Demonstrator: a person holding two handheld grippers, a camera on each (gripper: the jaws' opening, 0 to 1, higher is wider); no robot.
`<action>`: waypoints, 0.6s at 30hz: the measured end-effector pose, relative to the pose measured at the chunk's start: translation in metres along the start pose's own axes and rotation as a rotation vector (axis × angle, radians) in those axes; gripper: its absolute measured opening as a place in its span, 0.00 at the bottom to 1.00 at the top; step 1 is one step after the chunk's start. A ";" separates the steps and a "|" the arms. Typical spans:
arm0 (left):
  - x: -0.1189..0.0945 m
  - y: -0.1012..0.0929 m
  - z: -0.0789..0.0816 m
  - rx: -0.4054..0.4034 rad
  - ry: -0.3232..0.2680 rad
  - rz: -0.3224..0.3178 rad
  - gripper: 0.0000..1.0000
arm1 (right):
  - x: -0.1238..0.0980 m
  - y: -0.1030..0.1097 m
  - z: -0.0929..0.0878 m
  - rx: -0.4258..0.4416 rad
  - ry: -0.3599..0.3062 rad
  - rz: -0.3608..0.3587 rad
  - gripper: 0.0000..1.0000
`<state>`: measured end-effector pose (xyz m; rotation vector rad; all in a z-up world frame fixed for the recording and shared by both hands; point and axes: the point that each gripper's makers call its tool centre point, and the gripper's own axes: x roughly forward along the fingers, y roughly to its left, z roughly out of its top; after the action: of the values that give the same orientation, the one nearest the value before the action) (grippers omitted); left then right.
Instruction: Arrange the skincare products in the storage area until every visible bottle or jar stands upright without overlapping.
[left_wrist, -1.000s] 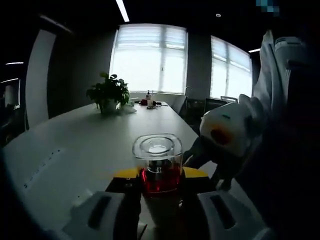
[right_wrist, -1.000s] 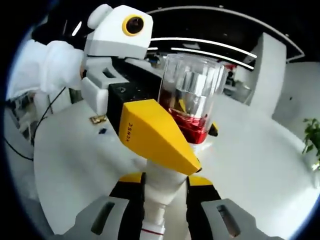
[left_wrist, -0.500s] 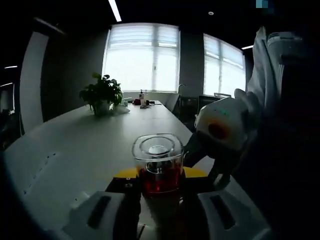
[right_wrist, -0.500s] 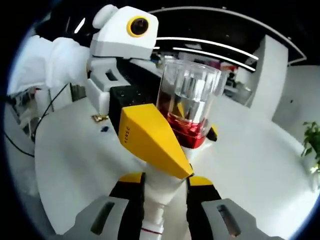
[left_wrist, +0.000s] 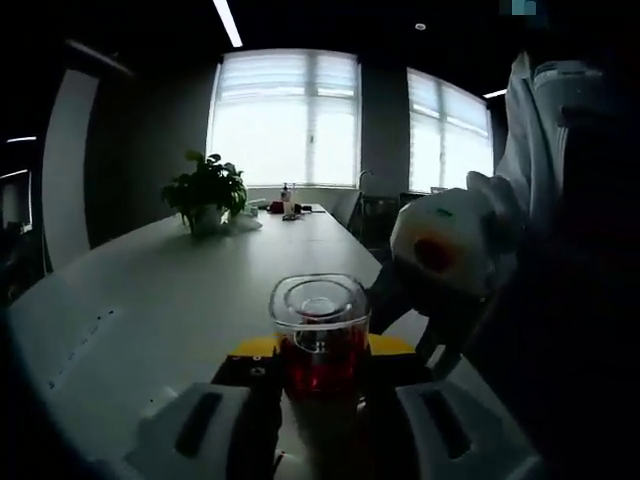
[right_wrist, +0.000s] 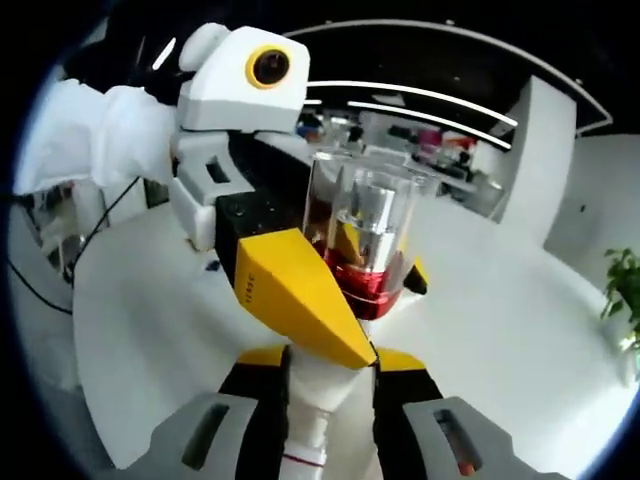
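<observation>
A white skincare bottle with a red collar and a clear cap (right_wrist: 362, 235) is held in the air by both grippers. My right gripper (right_wrist: 325, 362) is shut on its white lower body. My left gripper (right_wrist: 362, 300) comes in from the left, and its yellow jaws are shut on the bottle just under the red collar. In the left gripper view the clear cap (left_wrist: 318, 305) points at the camera between the yellow tips of the left gripper (left_wrist: 320, 346). The right gripper's white body (left_wrist: 445, 250) hangs just to the right.
A long white table (left_wrist: 150, 290) runs toward bright windows, with a potted plant (left_wrist: 205, 190) and small items (left_wrist: 290, 205) at its far end. A person's white sleeve (right_wrist: 90, 130) is behind the left gripper. A cable (right_wrist: 40, 290) hangs at the left.
In the right gripper view the bottle's clear cap and the left gripper's yellow jaw sit a little lower than a second ago. Both grippers have kept their hold.
</observation>
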<state>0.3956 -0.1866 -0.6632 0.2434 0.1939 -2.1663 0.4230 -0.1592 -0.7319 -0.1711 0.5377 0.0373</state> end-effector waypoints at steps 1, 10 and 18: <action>0.000 -0.001 0.003 -0.002 -0.009 -0.003 0.27 | 0.000 0.000 0.000 0.001 0.000 0.000 0.24; -0.001 -0.004 0.005 0.005 -0.006 0.007 0.29 | -0.003 0.000 0.003 0.004 -0.015 -0.004 0.24; -0.005 0.000 0.010 0.011 -0.024 0.033 0.31 | -0.006 0.000 0.007 -0.002 -0.032 -0.008 0.24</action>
<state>0.3977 -0.1849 -0.6526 0.2253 0.1635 -2.1371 0.4217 -0.1580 -0.7230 -0.1741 0.5055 0.0326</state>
